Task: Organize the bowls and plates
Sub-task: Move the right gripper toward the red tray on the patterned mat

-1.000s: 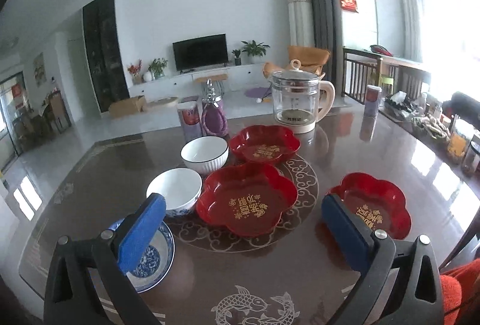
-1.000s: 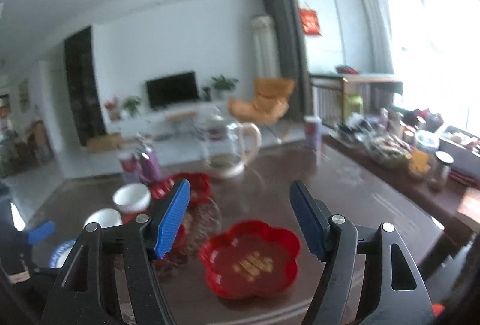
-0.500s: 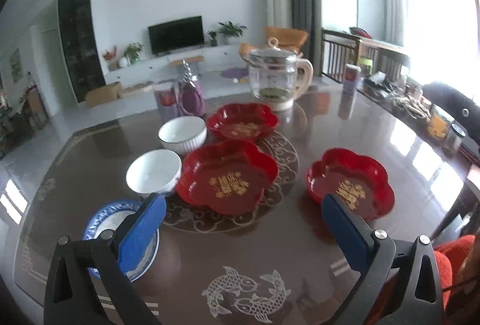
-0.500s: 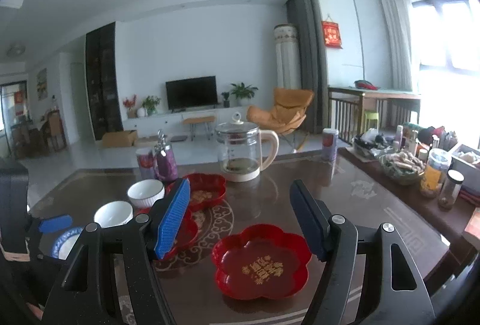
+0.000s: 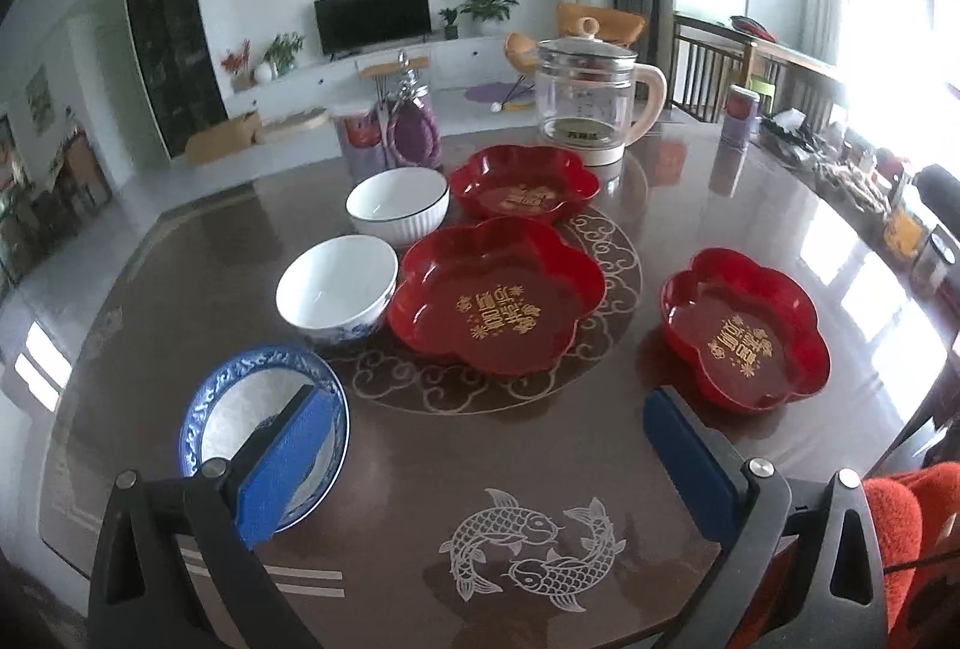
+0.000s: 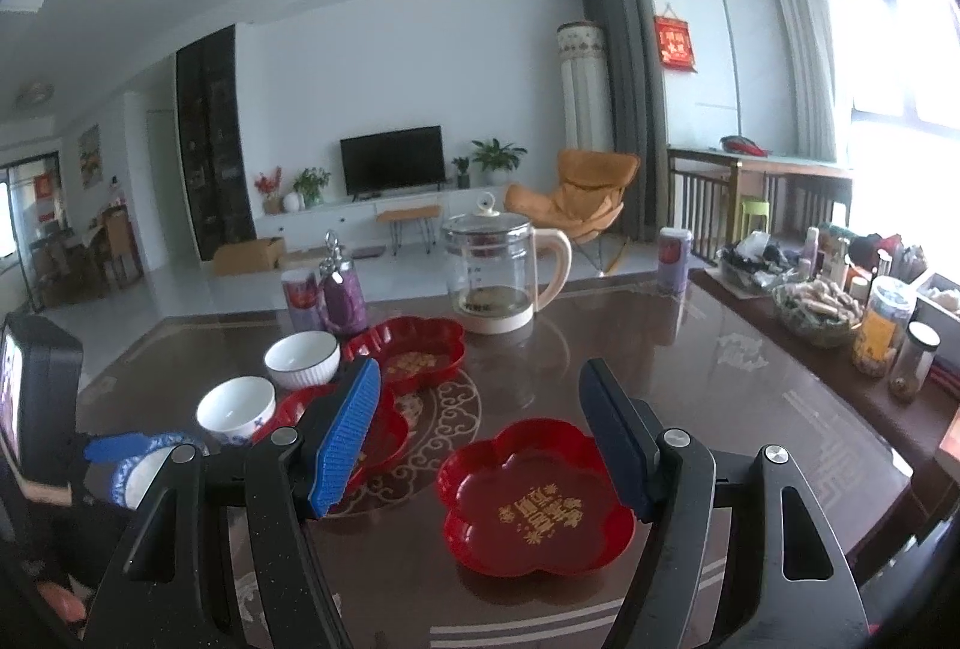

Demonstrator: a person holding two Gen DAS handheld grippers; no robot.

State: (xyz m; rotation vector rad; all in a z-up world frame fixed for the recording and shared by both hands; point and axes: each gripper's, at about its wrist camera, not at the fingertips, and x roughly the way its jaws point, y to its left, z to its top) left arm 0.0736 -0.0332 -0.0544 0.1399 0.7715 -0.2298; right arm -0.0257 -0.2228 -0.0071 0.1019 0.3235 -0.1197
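Note:
Three red flower-shaped plates lie on the brown table (image 5: 420,475): a big middle plate (image 5: 498,295), a far plate (image 5: 523,181) and a right plate (image 5: 744,328), the last also in the right wrist view (image 6: 534,496). Two white bowls (image 5: 336,289) (image 5: 397,201) stand left of them. A blue-rimmed plate (image 5: 240,409) lies at the near left. My left gripper (image 5: 480,457) hangs open above the near table, its left pad over the blue plate. My right gripper (image 6: 480,427) is open above the right red plate, holding nothing.
A glass kettle (image 5: 591,100) stands at the far side with a purple jar (image 5: 411,127) and a can (image 5: 741,112). Jars and snacks (image 6: 840,307) crowd the right edge. A red cloth (image 5: 906,523) shows at the near right.
The left gripper has tilted downward and moved, so the near table and the blue plate show more fully. The right gripper's view has steadied and barely shifted. Both stay open.

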